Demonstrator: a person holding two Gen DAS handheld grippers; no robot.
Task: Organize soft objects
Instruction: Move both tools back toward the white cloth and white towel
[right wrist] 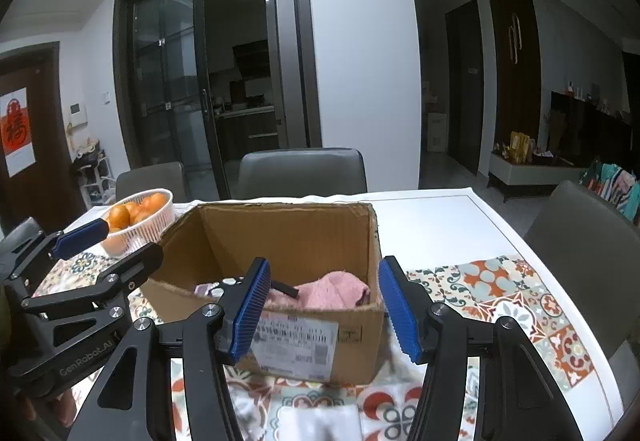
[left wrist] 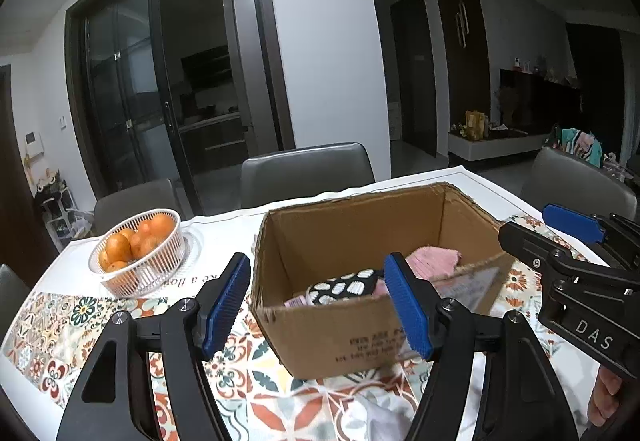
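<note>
An open cardboard box [left wrist: 344, 337] [right wrist: 296, 237] stands on the patterned tablecloth in front of both grippers. Inside lie a pink towel [left wrist: 436, 261] [right wrist: 336, 291] and a black cloth with white spots [left wrist: 344, 287], partly hidden in the right wrist view. My left gripper [left wrist: 315, 263] is open before the box's near left corner, nothing between its blue pads. My right gripper [right wrist: 324, 269] is open before the near wall with the label, holding nothing. Each gripper shows in the other's view: the right one [left wrist: 536, 227], the left one [right wrist: 132, 237]. A blurred white cloth [right wrist: 316, 421] [left wrist: 384, 417] lies on the table just below the grippers.
A white basket of oranges [left wrist: 140, 253] [right wrist: 140, 217] sits left of the box. Grey chairs [left wrist: 308, 173] [right wrist: 580, 237] stand at the table's far side and right end. The white table [right wrist: 440, 221] shows bare beyond the box, to the right.
</note>
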